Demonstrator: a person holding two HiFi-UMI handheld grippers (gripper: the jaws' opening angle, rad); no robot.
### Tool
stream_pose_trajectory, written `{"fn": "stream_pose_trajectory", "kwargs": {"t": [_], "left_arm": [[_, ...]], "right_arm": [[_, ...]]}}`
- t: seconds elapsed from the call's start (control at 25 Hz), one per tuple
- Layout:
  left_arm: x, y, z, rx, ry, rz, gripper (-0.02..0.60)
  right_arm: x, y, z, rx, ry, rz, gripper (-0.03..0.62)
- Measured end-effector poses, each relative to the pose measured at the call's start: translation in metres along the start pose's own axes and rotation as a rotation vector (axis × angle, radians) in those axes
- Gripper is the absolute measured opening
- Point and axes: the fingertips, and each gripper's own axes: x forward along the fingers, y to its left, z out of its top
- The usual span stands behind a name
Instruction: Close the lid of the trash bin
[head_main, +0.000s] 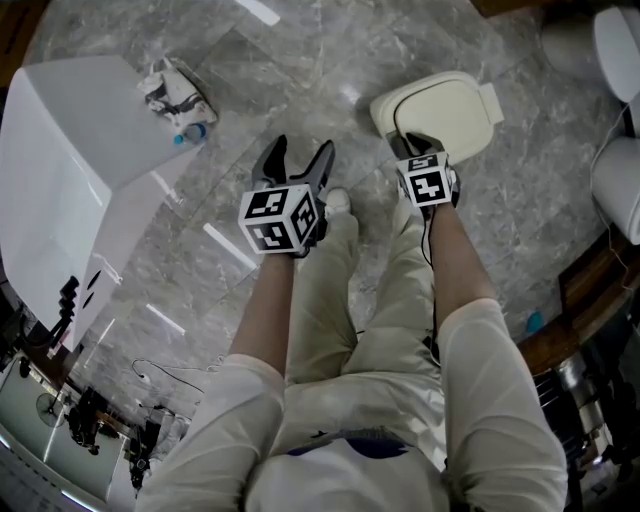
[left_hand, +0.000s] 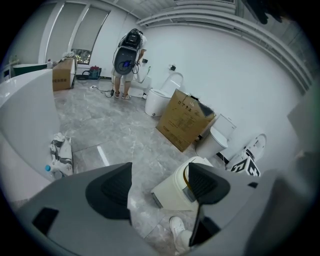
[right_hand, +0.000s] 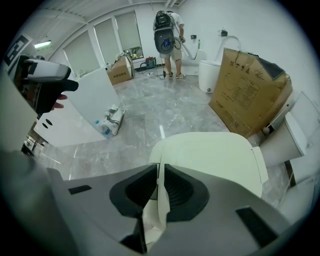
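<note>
We are pinching the lid (right_hand: 210, 160) edge with the right gripper (right_hand: 160, 175), bin (left_hand: 172, 192) directly beneath; left gripper (left_hand: 159, 181) is gaping empty.

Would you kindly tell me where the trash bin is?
Head view, upper right: the trash bin stands on the floor just ahead of the right gripper, whose jaws pinch its lid.

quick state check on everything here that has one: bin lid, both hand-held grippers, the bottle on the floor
trash bin lid: lowered, flat or nearly so; can't tell if fully seated
right hand-held gripper: shut on the trash bin lid's front edge
left hand-held gripper: open, nothing between the jaws
bottle: lying on its side, blue cap on
</note>
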Motion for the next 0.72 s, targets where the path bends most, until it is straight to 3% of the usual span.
{"fn": "stream_pose_trajectory", "kwargs": {"t": [0.72], "left_arm": [[-0.002, 0.003, -0.027, -0.049, 0.004, -0.001, 0.331]], "right_arm": [[0.025, 0.001, -0.015, 0.015, 0.066, -0.052, 0.067]]}}
